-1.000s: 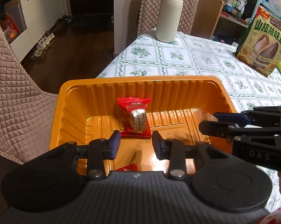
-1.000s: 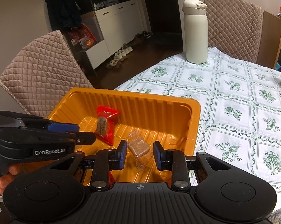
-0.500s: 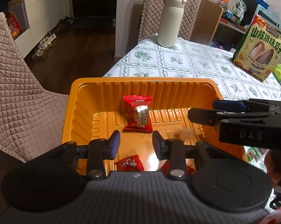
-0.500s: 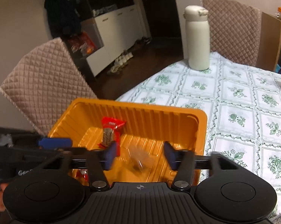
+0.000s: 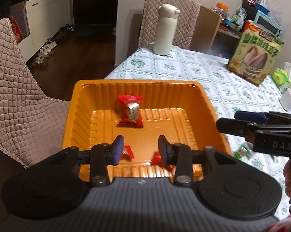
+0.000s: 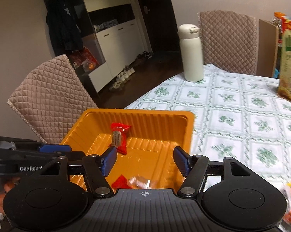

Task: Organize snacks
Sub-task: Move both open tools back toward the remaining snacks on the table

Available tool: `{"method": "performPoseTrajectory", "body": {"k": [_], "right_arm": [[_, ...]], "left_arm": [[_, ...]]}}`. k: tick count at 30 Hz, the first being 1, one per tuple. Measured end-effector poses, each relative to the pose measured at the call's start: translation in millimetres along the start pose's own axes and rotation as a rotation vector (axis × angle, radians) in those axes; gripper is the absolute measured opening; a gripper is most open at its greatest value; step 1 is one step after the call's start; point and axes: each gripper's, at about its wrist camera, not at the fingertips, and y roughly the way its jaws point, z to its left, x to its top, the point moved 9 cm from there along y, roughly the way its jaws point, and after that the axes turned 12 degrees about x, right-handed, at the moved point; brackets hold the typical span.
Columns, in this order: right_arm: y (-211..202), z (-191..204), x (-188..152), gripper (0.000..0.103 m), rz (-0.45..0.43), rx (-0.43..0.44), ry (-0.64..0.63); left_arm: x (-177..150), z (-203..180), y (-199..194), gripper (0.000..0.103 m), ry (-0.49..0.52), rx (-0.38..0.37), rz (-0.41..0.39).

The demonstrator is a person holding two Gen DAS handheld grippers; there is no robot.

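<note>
A bench (image 5: 193, 71) in green-patterned cloth carries an orange tray (image 5: 83, 116), a bottle (image 5: 164, 31) far off; quilted chairs (image 5: 15, 89) around. Both grippers' jaws stand apart, empty.

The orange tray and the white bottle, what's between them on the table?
Nothing: only bare patterned tablecloth lies between orange tray and white bottle, in both wrist views.

A cream insulated bottle (image 5: 164, 31) stands upright on the table with the green flowered cloth (image 5: 193, 69), near its far edge. Just behind the bottle is a chair with a quilted beige cover (image 5: 170, 17), and a second quilted chair (image 5: 14, 73) stands at the left side of the table. On the dark floor left of the bottle, shoes (image 5: 43, 53) lie beside a white cabinet (image 5: 44, 15).
</note>
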Motion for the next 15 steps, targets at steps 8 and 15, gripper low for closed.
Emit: {"method": "performPoseTrajectory", "body": {"k": [8,15], "right_arm": [[-59,-11,-27,0.065,-0.026,-0.024,0.039],[-108,-27,-51,0.065,-0.033,-0.047,0.079]], "left_arm": [[-26,-34,-36,0.035,0.023,-0.033,-0.012],[-53,-75,-59,0.035,0.041,-0.079,0.002]]}}
